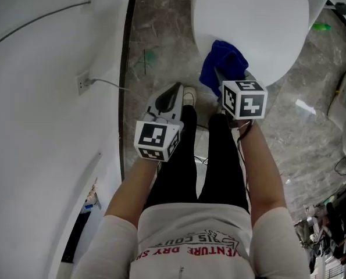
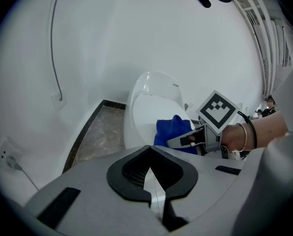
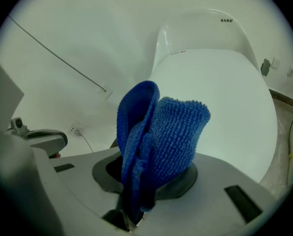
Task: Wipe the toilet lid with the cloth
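Observation:
The white toilet lid (image 1: 254, 22) is closed and fills the top of the head view. A folded blue cloth (image 1: 222, 65) hangs over the lid's near left edge, and my right gripper (image 1: 226, 81) is shut on it. In the right gripper view the cloth (image 3: 161, 132) stands bunched up out of the right gripper (image 3: 136, 200), with the lid (image 3: 225, 97) just behind. My left gripper (image 1: 174, 93) is held lower left, over the floor and apart from the toilet. Its jaws (image 2: 151, 173) are shut with nothing in them. From the left gripper view I see the toilet (image 2: 146, 112), the cloth (image 2: 171, 132) and the right gripper (image 2: 179, 141).
A white curved wall runs along the left, with a socket (image 1: 82, 83) and cable on it and a dark baseboard (image 1: 125, 68) below. The floor (image 1: 155, 34) is grey marble. The person's legs and a shoe (image 1: 188, 96) are below the grippers. Clutter lies at the lower right (image 1: 335, 225).

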Demonstrator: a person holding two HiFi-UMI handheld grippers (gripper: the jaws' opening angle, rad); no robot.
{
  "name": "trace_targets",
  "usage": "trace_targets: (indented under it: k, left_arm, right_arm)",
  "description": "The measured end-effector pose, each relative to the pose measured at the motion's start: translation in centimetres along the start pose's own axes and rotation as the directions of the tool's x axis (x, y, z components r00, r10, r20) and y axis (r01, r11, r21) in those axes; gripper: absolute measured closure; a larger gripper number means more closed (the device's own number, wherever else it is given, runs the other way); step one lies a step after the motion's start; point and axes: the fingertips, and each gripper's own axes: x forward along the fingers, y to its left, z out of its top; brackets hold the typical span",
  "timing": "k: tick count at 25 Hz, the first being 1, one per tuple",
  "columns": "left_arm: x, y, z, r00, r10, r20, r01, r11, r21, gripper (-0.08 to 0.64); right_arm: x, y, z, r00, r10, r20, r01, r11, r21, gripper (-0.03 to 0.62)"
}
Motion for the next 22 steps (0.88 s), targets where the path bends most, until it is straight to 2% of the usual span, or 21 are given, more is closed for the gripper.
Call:
trace_targets:
  k: [5, 9, 17, 22]
  left_arm:
    - [1.5, -3.7, 1.2, 1.000, -0.015, 0.020, 0.015, 1.000, -0.004, 0.554]
    - [3.1, -7.6, 1.3, 0.999, -0.047, 0.009, 0.048, 0.999, -0.005, 0.554]
    - [5.6, -13.6, 1.7, 0.997, -0.081, 0.012, 0.081, 0.997, -0.012, 0.554]
    - [6.5, -16.1, 1.2, 0.997, -0.074, 0.002, 0.074, 0.997, -0.002, 0.554]
  right_arm:
    - [-2.0, -2.5, -1.5, 0.999, 0.034, 0.001, -0.034, 0.999, -0.003, 0.499]
    - [-4.1, -5.6, -2.9, 0.999, 0.030, -0.009, -0.030, 0.999, 0.011, 0.499]
    - [-8.4, -13.5, -5.6, 0.998, -0.060, 0.011, 0.059, 0.997, 0.050, 0.497]
    - [-10.0, -17.1, -7.0, 0.996, -0.091, 0.009, 0.091, 0.993, 0.070, 0.499]
